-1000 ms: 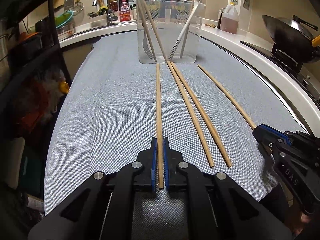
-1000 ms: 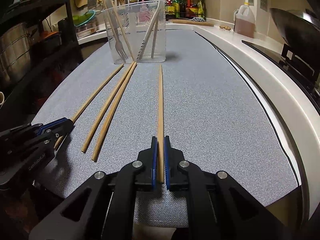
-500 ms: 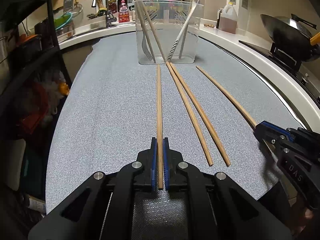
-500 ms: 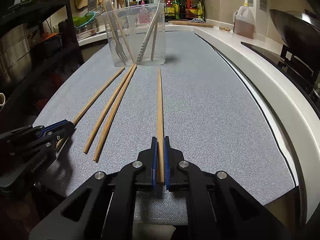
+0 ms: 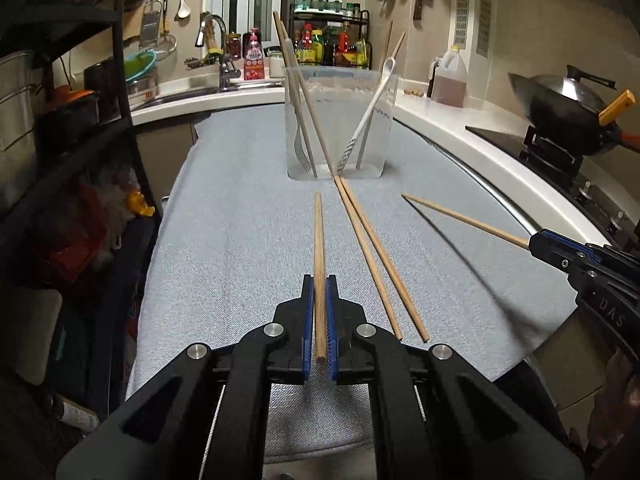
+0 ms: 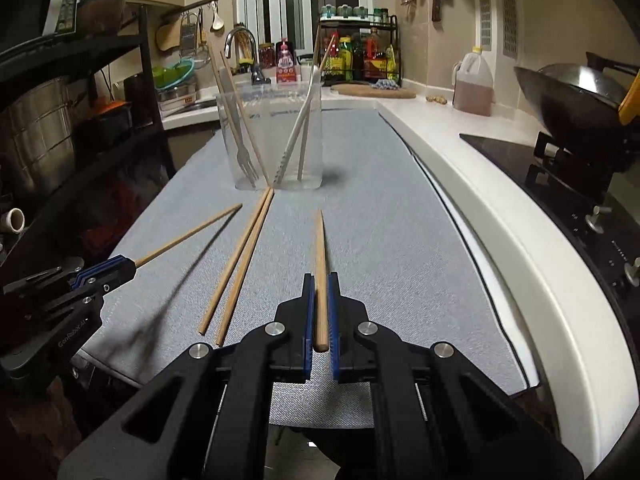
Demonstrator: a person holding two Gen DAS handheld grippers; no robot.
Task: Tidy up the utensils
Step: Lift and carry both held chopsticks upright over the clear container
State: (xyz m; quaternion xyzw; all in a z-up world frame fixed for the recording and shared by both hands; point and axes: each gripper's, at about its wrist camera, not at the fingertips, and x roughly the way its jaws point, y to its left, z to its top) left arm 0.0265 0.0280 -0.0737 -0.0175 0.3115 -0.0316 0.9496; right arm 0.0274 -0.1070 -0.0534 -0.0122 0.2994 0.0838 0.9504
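Left gripper (image 5: 319, 300) clamps one chopstick (image 5: 319, 240), right gripper (image 6: 320, 300) clamps another chopstick (image 6: 320, 248) (both tips raised off the grey mat (image 5: 240, 240)), two loose chopsticks (image 5: 372, 256) between, clear container (image 5: 340, 120) far.

Warm, dim indoor light fills both views, brightest on the grey mat (image 5: 248, 240) at centre and on the white tabletop (image 6: 500, 208) at right. The shelving (image 5: 80, 128) at the left edge sinks into near-black. Lifted chopsticks cast soft, blurred shadows on the mat. A lamp glares at the top edge of the right view. The wok (image 5: 560, 100) shows a dull sheen. Fisheye distortion bends the tabletop edges; the corners vignette dark.
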